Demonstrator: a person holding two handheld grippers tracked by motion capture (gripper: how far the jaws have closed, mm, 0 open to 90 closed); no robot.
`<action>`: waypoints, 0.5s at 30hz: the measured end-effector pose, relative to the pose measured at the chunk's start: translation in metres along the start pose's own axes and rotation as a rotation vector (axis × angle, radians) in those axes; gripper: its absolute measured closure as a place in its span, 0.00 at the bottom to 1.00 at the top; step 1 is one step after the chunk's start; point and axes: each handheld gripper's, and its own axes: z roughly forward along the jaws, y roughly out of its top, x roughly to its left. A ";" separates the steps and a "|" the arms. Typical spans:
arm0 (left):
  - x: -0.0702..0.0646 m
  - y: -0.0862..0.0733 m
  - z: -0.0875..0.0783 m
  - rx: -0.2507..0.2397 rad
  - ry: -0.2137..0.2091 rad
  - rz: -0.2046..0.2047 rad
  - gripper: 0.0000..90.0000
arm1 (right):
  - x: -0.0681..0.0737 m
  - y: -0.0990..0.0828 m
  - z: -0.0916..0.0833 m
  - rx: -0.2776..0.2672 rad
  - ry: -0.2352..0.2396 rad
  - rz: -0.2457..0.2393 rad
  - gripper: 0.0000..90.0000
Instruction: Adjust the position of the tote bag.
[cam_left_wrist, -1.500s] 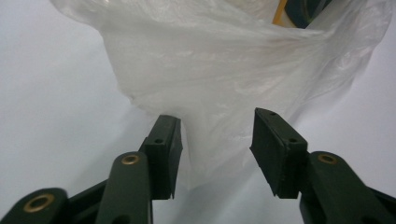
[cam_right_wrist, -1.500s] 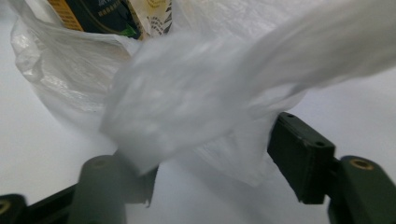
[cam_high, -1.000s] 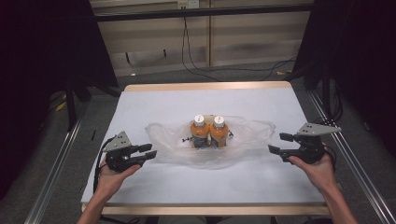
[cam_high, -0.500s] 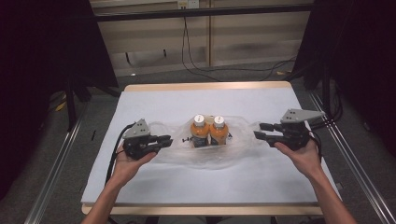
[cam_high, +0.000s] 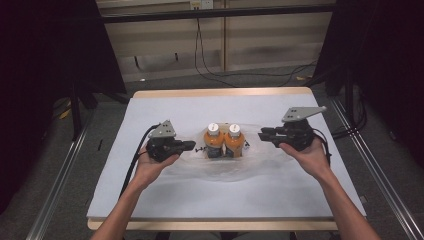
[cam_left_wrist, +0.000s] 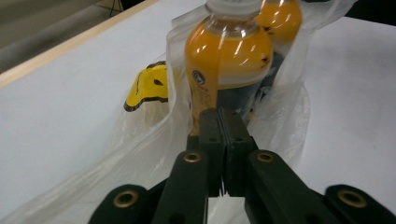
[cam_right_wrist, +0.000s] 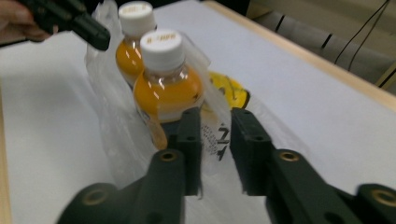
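Here both bottles stand upright, caps topmost

Both hands moved inward over the bench toward the bag. Left gripper went from the bag's outer left edge to just beside the left bottle; its jaws, apart a second ago, have been closing and now meet, with the plastic bag's film right at their tips, grip on it unclear. Right gripper came in from the far right and a little higher, now just right of the right bottle; its jaws have been closing, a narrow gap remains with bag film in it. The bag's sides, spread flat before, now stand up around the bottles.
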 end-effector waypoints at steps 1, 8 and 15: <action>0.001 -0.001 0.003 0.004 -0.004 -0.001 1.00 | 0.002 0.000 0.007 0.025 0.004 -0.015 0.92; 0.010 -0.005 0.024 0.103 -0.021 0.001 1.00 | -0.004 -0.001 0.049 0.142 0.078 -0.018 1.00; 0.015 -0.016 0.045 0.212 -0.024 0.006 1.00 | -0.012 -0.018 0.071 0.229 0.083 -0.009 1.00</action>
